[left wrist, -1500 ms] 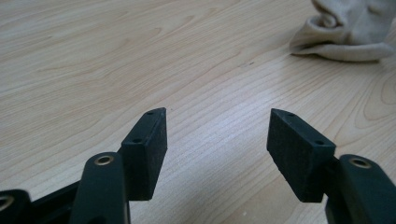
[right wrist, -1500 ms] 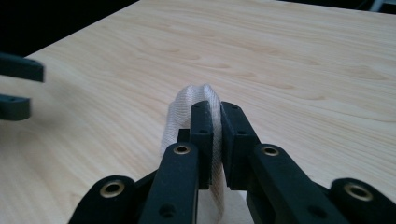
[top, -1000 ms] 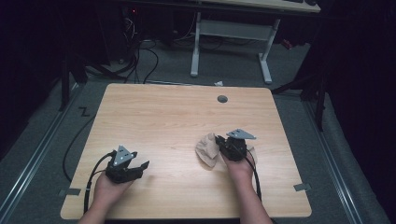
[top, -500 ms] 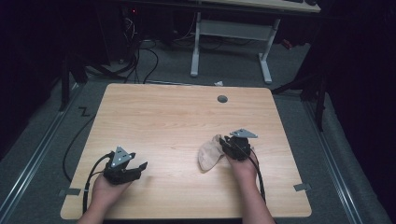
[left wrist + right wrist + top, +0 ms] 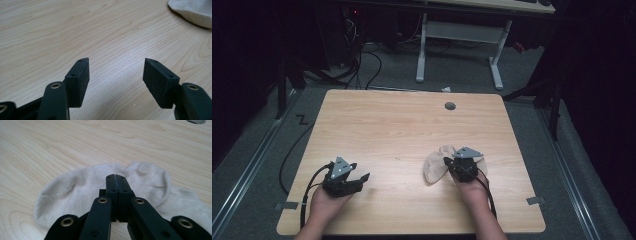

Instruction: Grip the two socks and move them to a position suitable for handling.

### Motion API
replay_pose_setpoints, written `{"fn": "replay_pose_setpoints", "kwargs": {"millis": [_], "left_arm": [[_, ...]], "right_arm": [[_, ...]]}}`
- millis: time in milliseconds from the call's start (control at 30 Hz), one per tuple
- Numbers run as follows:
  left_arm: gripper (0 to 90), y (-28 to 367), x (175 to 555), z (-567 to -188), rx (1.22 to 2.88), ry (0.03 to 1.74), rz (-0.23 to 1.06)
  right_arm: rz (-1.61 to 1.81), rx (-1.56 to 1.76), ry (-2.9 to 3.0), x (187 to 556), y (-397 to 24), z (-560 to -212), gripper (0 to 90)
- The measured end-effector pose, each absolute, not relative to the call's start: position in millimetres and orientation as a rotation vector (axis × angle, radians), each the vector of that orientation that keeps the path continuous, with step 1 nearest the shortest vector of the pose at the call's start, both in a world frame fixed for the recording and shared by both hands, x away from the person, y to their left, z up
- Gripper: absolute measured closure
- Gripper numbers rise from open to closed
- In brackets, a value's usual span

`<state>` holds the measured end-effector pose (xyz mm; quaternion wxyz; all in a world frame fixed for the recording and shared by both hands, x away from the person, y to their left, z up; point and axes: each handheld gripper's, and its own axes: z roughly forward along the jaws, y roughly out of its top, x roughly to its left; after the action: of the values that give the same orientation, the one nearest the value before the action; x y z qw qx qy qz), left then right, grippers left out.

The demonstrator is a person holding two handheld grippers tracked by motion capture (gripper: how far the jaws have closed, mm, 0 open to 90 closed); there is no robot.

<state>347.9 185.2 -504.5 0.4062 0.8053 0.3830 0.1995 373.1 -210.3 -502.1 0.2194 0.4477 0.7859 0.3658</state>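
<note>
Tabletop (image 5: 402,130): light wood, mostly bare; working zone at near edge, within reach of both hands.

Cloth (image 5: 435,167): pale beige, soft, crumpled flat on tabletop at near right. Probable work item, judging by right gripper position.

Right gripper (image 5: 451,165): over cloth, jaws pressed together. Whether fabric is pinched between tips: cannot tell. Low, forward-pointing pose suits dragging or folding cloth.

Left gripper (image 5: 361,178): near left of tabletop, well apart from cloth, jaws spread, nothing between. Likely parked in standby.

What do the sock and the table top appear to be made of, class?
Sock: seemingly soft knitted fabric, cream and matte; fine ribbed weave and limp folds show. Table top: light wood or wood-look laminate, smooth with a low sheen; curving grain lines run across it.
</note>
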Motion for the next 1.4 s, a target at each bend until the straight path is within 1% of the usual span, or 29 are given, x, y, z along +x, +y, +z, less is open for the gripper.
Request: {"fn": "replay_pose_setpoints", "kwargs": {"millis": [300, 667, 833, 900, 1033, 1167, 1267, 1333, 1400], "left_arm": [[38.6, 185, 348, -505, 2.031, 0.965, 0.5], [38.1, 178, 345, -504, 2.047, 0.94, 0.496], [37.5, 172, 343, -503, 2.045, 0.934, 0.486], [36.7, 169, 342, -500, 2.032, 0.928, 0.485], [31.6, 161, 339, -500, 2.025, 0.917, 0.449], [27.6, 150, 336, -501, 2.038, 0.89, 0.41], [24.9, 136, 332, -502, 2.056, 0.853, 0.39], [25.5, 126, 331, -501, 2.07, 0.825, 0.382], [31.3, 114, 331, -501, 2.078, 0.803, 0.342]], "right_arm": [[0.879, 1.228, 2.267, 374, -198, -525, 89.6], [0.982, 1.097, 2.389, 350, -156, -526, 86.8], [0.984, 1.0, 2.441, 338, -136, -526, 82.3], [0.979, 0.985, 2.452, 336, -133, -525, 77.5], [1.007, 0.976, 2.433, 334, -136, -519, 69.3], [1.043, 1.015, 2.358, 335, -149, -511, 61.3], [1.048, 1.06, 2.305, 339, -162, -509, 57.6], [1.057, 1.09, 2.274, 343, -172, -507, 57.8], [1.073, 1.096, 2.25, 346, -178, -505, 58.5]]}}
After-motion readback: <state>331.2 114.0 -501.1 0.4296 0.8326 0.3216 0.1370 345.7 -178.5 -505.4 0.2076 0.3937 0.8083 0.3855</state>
